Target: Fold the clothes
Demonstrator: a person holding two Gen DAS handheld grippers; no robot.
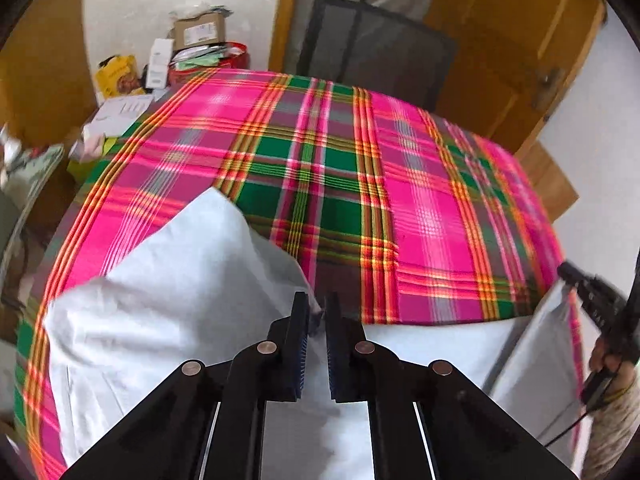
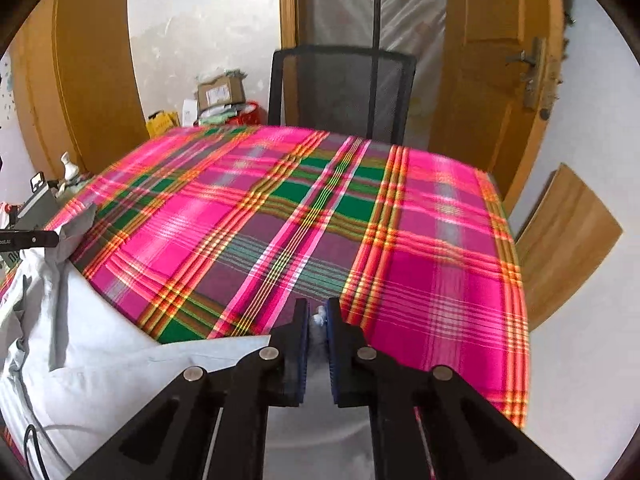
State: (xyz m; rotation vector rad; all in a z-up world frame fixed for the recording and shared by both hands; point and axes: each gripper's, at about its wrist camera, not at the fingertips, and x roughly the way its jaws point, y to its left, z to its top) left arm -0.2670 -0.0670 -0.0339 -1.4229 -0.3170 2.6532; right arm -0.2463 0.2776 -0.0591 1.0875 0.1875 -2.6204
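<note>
Gripping the white garment (image 1: 168, 280) at both ends, left tongs (image 1: 317, 320) and right tongs (image 2: 318, 320) hold it lifted (part-folded, still bunched) above the tabletop (image 2: 420, 240).

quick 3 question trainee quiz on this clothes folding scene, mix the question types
1. True or false: the left gripper is shut on the white garment.
2. Multiple choice: what covers the table? A) plain blue sheet B) pink and green plaid cloth C) bare wood
3. Short answer: what piece of furniture stands behind the far edge of the table?

Key:
1. True; the right gripper pinches the garment too.
2. B
3. A black mesh chair.
</note>
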